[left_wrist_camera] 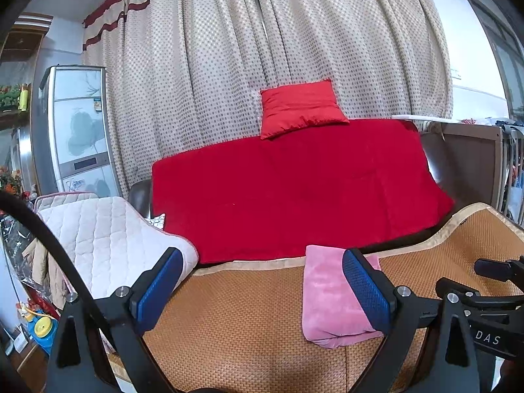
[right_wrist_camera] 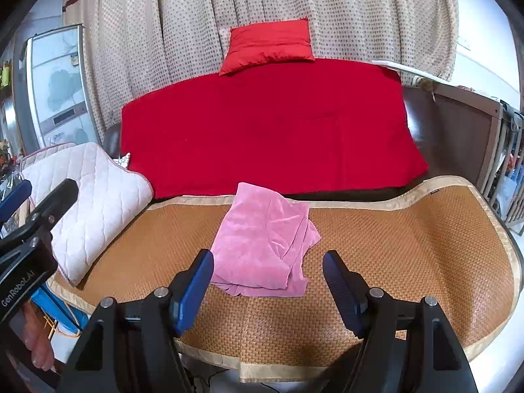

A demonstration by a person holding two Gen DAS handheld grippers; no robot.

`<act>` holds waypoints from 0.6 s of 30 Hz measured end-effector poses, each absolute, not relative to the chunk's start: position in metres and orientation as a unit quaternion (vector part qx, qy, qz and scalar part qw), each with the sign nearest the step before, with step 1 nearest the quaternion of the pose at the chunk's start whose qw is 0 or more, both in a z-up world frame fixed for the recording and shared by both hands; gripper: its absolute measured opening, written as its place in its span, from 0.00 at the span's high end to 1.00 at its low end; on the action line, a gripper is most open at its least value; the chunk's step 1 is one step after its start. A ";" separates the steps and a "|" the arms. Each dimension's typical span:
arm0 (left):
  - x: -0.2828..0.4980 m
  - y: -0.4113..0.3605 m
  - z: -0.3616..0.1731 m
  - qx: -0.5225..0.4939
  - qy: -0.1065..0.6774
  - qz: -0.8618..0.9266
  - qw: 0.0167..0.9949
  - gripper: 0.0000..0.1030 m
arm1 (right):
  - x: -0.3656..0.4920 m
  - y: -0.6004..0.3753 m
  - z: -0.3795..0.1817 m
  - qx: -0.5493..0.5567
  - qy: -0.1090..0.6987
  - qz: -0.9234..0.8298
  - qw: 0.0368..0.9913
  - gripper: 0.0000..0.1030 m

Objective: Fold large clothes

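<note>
Both your tongs stand wide and hold nothing. In the right wrist view, your right gripper (right_wrist_camera: 268,286) fills the lower centre, and a folded pink garment (right_wrist_camera: 265,252) lies just above it in mid-frame on a woven mat (right_wrist_camera: 409,245). In the left wrist view, your left gripper (left_wrist_camera: 262,290) sits at lower centre, the garment partly behind its right finger (left_wrist_camera: 366,290). A red blanket (right_wrist_camera: 262,124) spreads above.
</note>
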State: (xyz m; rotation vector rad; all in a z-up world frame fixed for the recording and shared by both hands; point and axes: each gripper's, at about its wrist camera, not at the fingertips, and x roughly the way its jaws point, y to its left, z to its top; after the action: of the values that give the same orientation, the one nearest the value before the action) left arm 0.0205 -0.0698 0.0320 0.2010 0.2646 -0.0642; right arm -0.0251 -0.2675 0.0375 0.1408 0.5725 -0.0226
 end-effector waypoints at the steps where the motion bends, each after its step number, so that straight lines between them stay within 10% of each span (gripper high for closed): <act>1: 0.020 -0.070 0.032 0.100 0.130 -0.031 0.986 0.05 | -0.025 -0.268 0.038 0.070 0.281 -0.010 0.957 0.29; 18: 0.013 -0.067 0.042 0.087 0.117 -0.025 0.989 0.00 | -0.030 -0.266 0.042 0.063 0.273 -0.023 0.960 0.29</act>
State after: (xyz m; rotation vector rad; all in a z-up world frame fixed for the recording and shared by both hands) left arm 0.0125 -0.0667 0.0418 0.1749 0.2341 -0.0504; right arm -0.0297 -0.2655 0.0423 0.1285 0.5540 -0.0461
